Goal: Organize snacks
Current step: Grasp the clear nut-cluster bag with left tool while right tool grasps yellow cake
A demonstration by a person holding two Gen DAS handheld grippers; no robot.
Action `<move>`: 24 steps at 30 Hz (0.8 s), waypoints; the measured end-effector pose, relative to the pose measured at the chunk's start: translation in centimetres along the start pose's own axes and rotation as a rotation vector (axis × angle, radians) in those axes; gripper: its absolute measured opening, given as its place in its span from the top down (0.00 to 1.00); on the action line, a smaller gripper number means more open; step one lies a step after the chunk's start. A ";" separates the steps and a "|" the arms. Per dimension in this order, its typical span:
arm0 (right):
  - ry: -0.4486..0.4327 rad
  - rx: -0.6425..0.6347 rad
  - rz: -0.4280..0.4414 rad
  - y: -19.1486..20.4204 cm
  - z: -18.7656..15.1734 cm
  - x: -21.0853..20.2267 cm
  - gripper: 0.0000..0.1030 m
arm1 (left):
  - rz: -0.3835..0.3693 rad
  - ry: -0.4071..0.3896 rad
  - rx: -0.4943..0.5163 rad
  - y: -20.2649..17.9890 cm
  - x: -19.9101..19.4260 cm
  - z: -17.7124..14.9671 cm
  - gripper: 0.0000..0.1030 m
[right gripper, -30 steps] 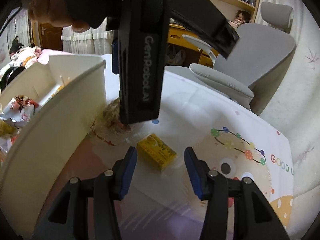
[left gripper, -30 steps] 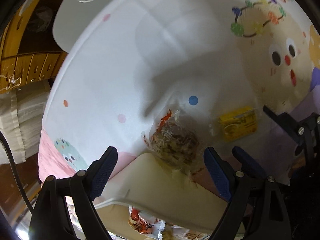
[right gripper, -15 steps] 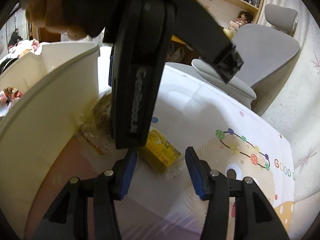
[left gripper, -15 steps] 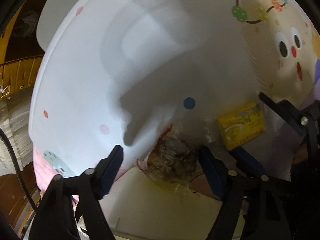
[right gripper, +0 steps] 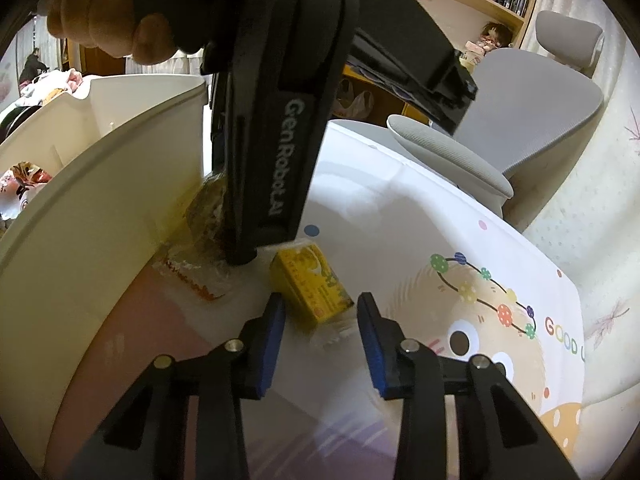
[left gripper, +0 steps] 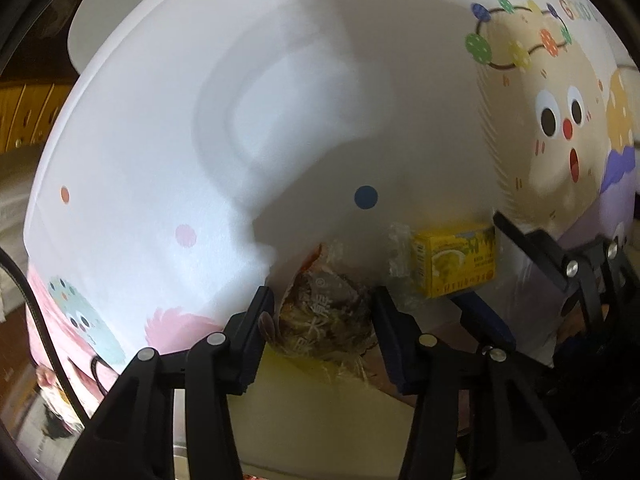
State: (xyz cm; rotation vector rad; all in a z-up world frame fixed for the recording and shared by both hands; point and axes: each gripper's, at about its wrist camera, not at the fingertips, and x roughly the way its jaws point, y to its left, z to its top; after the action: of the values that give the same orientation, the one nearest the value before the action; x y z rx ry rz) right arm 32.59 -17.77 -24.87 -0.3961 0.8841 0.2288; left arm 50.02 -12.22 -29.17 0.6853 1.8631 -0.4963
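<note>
A clear-wrapped brown snack point(left gripper: 324, 316) lies on the tablecloth against the white basket's wall point(left gripper: 320, 412). My left gripper point(left gripper: 322, 316) is open, its fingers on either side of the snack, close to its wrapper. A yellow snack box point(left gripper: 456, 262) in clear wrap lies just right of it. In the right wrist view the yellow box point(right gripper: 310, 286) sits just ahead of my open right gripper point(right gripper: 320, 320), partly between its blue pads. The left gripper's body point(right gripper: 276, 128) hangs over the brown snack point(right gripper: 206, 216) there.
The white basket point(right gripper: 80, 200) stands at the left and holds more wrapped snacks point(right gripper: 20, 184). The cartoon tablecloth point(right gripper: 500, 320) covers the table. A grey office chair point(right gripper: 520, 92) stands beyond the table's far edge, with bookshelves behind it.
My left gripper has come down around the brown snack and its fingers have narrowed. My right gripper has moved forward until the yellow box sits at its fingertips.
</note>
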 end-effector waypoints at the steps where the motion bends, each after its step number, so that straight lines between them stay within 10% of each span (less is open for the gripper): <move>1: 0.004 -0.014 -0.007 0.2 0.0 0.0 0.66 | 0.002 -0.002 -0.004 0.1 0.0 0.0 0.54; 24: 0.110 -0.040 -0.031 -0.2 -2.5 -5.8 0.70 | -0.138 -0.269 -0.134 0.4 -8.9 -6.0 0.54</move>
State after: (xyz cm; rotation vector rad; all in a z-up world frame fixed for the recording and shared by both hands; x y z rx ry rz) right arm 27.34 -19.21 -21.61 -0.4628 0.9822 0.1973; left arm 48.77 -10.27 -18.73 0.3819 1.6776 -0.5196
